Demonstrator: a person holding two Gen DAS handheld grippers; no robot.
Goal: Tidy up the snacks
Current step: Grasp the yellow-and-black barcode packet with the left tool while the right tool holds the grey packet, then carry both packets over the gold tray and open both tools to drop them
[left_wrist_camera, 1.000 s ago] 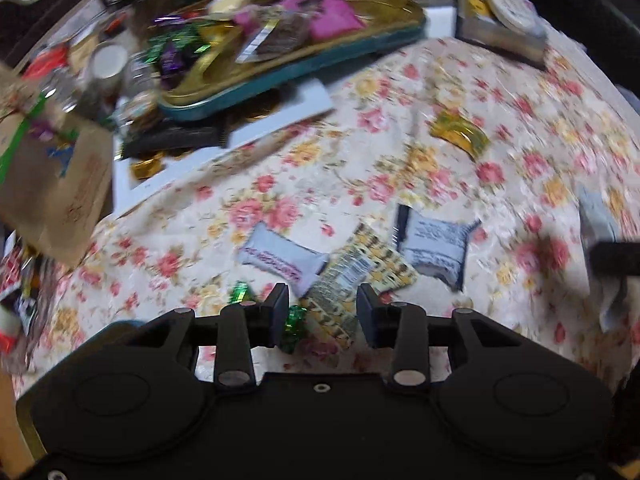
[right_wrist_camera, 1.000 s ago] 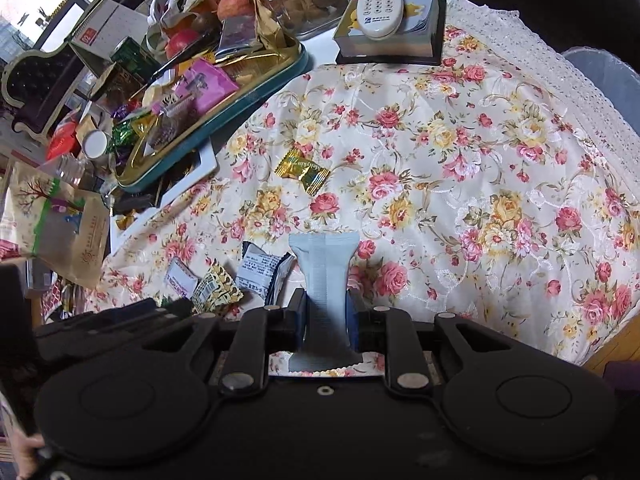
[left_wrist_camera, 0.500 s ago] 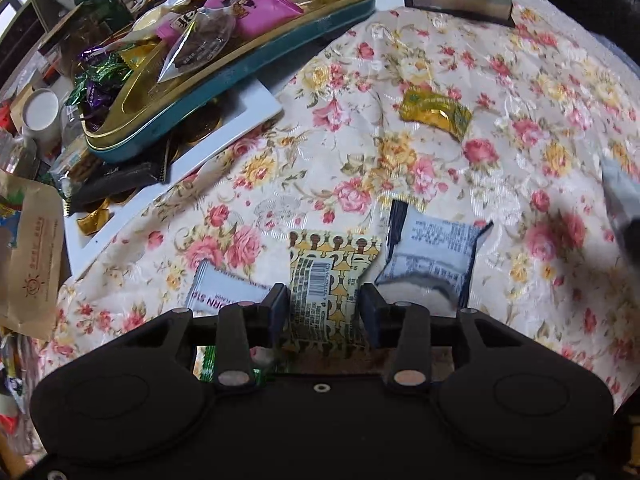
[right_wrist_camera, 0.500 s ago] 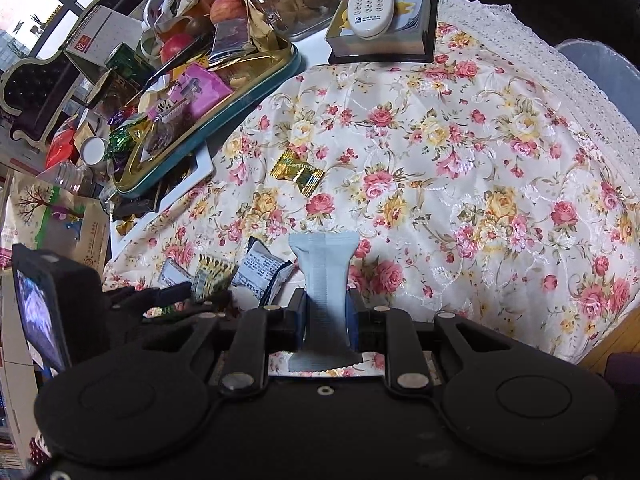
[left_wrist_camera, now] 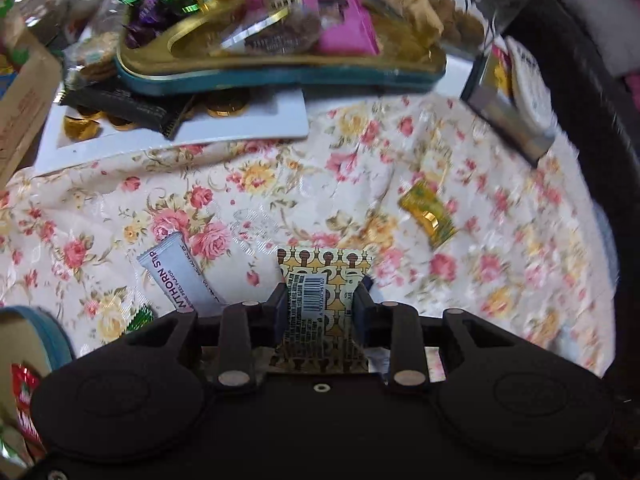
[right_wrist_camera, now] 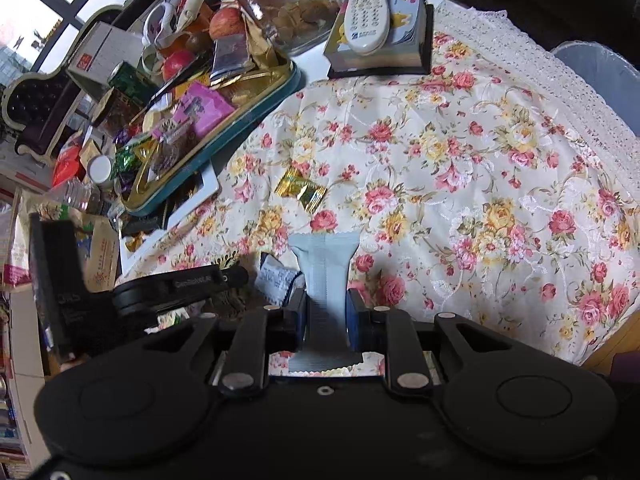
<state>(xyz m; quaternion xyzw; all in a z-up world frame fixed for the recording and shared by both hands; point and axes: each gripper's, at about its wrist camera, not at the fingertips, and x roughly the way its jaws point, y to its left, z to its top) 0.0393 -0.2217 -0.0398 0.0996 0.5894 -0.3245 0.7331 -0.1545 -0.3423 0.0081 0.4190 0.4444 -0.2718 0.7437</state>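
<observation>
A yellow patterned snack packet [left_wrist_camera: 326, 264] with a barcode stands between the fingers of my left gripper [left_wrist_camera: 320, 300]. Its jaws are closing, and the pads pinch the packet at its waist. A white hawthorn strip packet [left_wrist_camera: 176, 276] lies just left of it on the floral cloth, and a gold wrapper [left_wrist_camera: 428, 214] lies further right. My right gripper [right_wrist_camera: 326, 304] is shut on a pale blue packet [right_wrist_camera: 324, 256], held above the cloth. In the right wrist view the left gripper's body [right_wrist_camera: 180, 284] sits low at the left, beside a dark-edged white packet [right_wrist_camera: 276, 280].
A gold tray with a teal rim [left_wrist_camera: 280, 76], heaped with snacks, rests on a white board [left_wrist_camera: 240, 128] at the back. A remote [right_wrist_camera: 366, 16] lies on a box beside a glass jar [right_wrist_camera: 288, 4]. A round teal-rimmed tin [left_wrist_camera: 48, 332] shows at the left edge.
My left gripper has shifted over the yellow patterned packet, rolled, and narrowed its jaws onto it. The right gripper has kept still with the pale blue packet.
</observation>
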